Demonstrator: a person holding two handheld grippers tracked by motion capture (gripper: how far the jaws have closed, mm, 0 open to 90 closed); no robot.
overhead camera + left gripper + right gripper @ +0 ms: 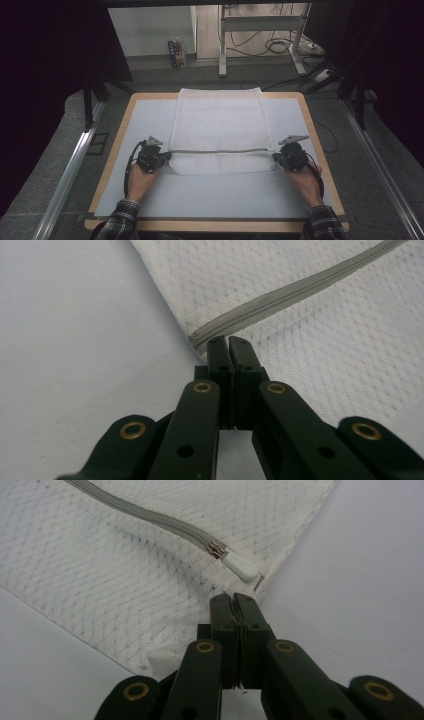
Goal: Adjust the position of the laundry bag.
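Your left claw [165, 159] and right claw [278, 157] each pinch a near corner of the mesh bag [220, 125], beside its zipper [220, 151].

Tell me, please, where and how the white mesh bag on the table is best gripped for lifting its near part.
Probably at the two side edges beside the zipper, each approached from its own outer side with jaws low over the table. The mesh bag lies flat and limp, so only thin edges offer purchase. The left gripper and right gripper already pinch there.
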